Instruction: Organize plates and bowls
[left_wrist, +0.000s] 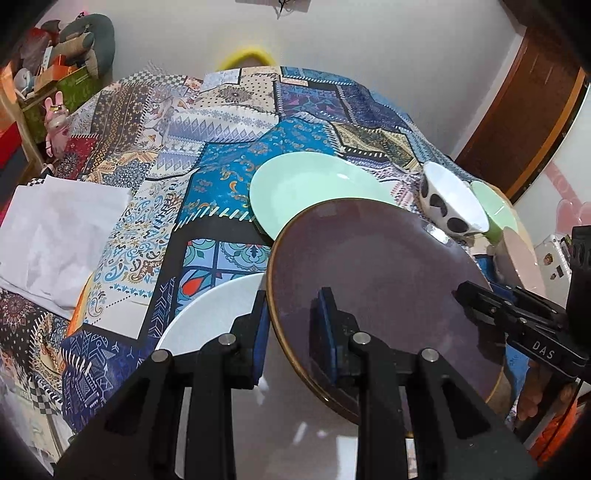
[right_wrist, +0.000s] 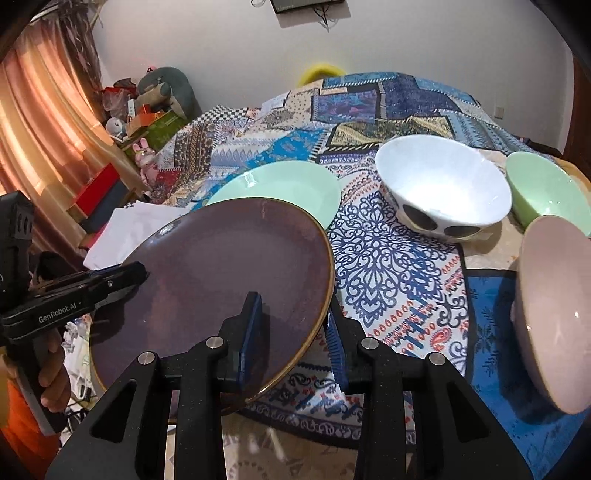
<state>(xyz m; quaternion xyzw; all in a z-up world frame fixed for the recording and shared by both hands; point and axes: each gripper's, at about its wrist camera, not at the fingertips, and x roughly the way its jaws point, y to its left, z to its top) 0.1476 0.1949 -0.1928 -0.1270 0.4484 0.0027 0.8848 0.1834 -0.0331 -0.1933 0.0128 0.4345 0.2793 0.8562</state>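
A dark purple plate (left_wrist: 380, 280) with a gold rim hangs tilted above the patterned tablecloth (left_wrist: 221, 147), held from both sides. My left gripper (left_wrist: 291, 317) is shut on its near-left rim, and my right gripper (right_wrist: 291, 328) is shut on the near-right rim of the purple plate (right_wrist: 221, 273). Each gripper shows in the other's view, the right gripper (left_wrist: 476, 299) and the left gripper (right_wrist: 125, 275). Behind lies a mint green plate (left_wrist: 314, 192) (right_wrist: 284, 188). A white plate (left_wrist: 214, 317) lies below on the left.
A white bowl with black spots (right_wrist: 443, 184), a green bowl (right_wrist: 546, 188) and a pink bowl (right_wrist: 554, 314) stand at the right. White paper (left_wrist: 62, 236) lies at the left. A shelf with toys (left_wrist: 55, 92) and a curtain (right_wrist: 44, 129) flank the table.
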